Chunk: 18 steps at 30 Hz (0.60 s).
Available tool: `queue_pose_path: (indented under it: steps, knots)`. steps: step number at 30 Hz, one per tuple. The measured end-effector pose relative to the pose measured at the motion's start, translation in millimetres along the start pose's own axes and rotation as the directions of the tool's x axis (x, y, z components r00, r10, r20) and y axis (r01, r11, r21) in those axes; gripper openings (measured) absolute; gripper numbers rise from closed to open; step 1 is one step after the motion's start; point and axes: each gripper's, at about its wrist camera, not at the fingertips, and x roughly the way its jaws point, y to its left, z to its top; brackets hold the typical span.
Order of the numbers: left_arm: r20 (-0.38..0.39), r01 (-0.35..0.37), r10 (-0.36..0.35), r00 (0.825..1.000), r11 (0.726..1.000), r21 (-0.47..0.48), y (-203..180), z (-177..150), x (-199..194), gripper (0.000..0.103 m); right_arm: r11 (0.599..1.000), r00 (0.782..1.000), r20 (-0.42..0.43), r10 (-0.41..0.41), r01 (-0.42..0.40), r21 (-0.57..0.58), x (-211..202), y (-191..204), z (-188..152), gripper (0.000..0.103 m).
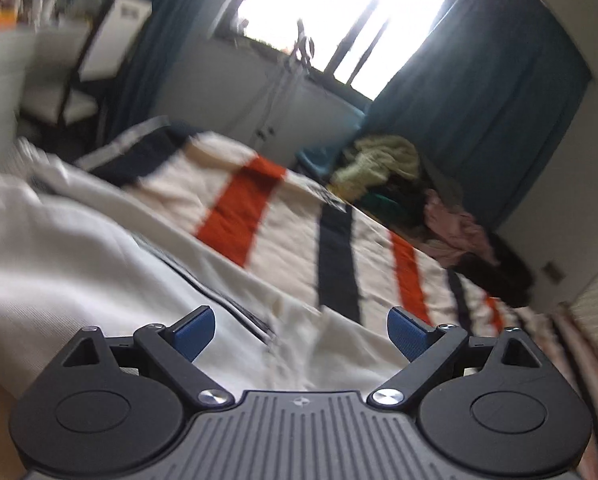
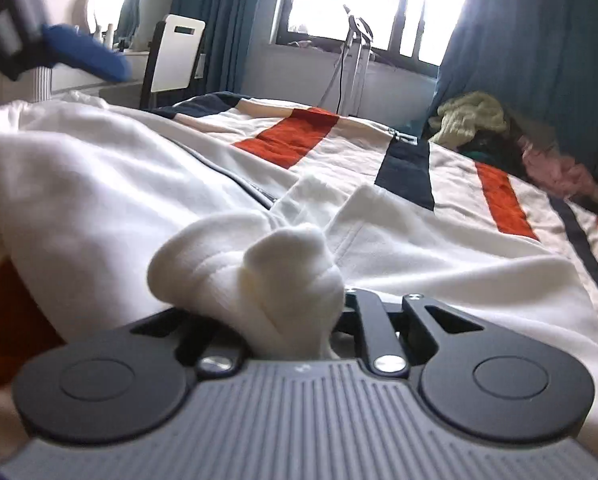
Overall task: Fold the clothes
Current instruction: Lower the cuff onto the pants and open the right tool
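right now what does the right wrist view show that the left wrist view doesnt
Only the right wrist view: the right gripper shut on a bunched fold of the white garment, and the left gripper's blue fingertip at upper left.

Only the left wrist view: the left gripper open, nothing between its pads.

Both: the white garment on the striped bedspread, the clothes pile, blue curtains, the window.

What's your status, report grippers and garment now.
Right gripper shut on white garment, bunched cuff. Left gripper open, empty, above same garment. Clothes pile at bed's far edge, nothing blocking.
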Motion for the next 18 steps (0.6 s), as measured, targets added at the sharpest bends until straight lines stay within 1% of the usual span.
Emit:
queue_pose_path:
  steps: [1, 3, 5, 6, 8, 9, 11, 13, 14, 16, 18]
  knots:
    - [-0.014, 0.006, -0.006, 1.000, 1.000, 0.000, 0, -1, 3, 0.094, 1.000, 1.000, -0.006, 0.016, -0.016, 0.021, -2, -4, 4, 0.013]
    - [-0.031, 0.006, -0.006, 0.999, 1.000, 0.014, -2, -5, 7, 0.094, 0.997, 0.997, -0.037, 0.064, -0.062, 0.054, -4, -10, 14, 0.018]
    - [-0.032, -0.017, 0.019, 0.999, 0.999, 0.051, -5, -7, 10, 0.094, 0.989, 0.987, -0.090, 0.136, -0.129, 0.078, -6, -15, 24, 0.034]
    - [-0.031, -0.022, 0.024, 0.999, 0.998, 0.058, -6, -8, 11, 0.094, 0.983, 0.980, -0.105, 0.169, -0.159, 0.095, -11, -18, 25, 0.041]
    - [-0.035, -0.021, 0.023, 0.999, 0.998, 0.062, -6, -11, 13, 0.095, 0.967, 0.967, -0.114, 0.229, -0.213, 0.138, -27, -23, 21, 0.076]
    - [-0.040, -0.018, 0.021, 0.999, 0.998, 0.065, -7, -12, 14, 0.095, 0.958, 0.959, -0.118, 0.258, -0.239, 0.159, -35, -26, 19, 0.081]
    - [-0.051, -0.016, 0.020, 0.999, 0.997, 0.074, -8, -14, 17, 0.095, 0.941, 0.943, -0.115, 0.313, -0.291, 0.175, -52, -40, 8, 0.081]
    - [-0.057, -0.035, 0.042, 0.998, 0.994, 0.107, -12, -18, 21, 0.095, 0.926, 0.931, -0.104, 0.349, -0.325, 0.191, -76, -53, 1, 0.081]
    - [-0.060, -0.046, 0.054, 0.997, 0.991, 0.125, -13, -20, 23, 0.095, 0.922, 0.932, -0.095, 0.351, -0.326, 0.208, -84, -62, 0, 0.081]
    - [-0.073, -0.067, 0.079, 0.994, 0.984, 0.162, -18, -28, 27, 0.095, 0.915, 0.939, -0.079, 0.335, -0.304, 0.267, -101, -83, 0, 0.081]
    - [-0.091, -0.086, 0.106, 0.990, 0.975, 0.206, -23, -39, 32, 0.095, 0.914, 0.957, -0.064, 0.284, -0.250, 0.319, -110, -104, -1, 0.081]
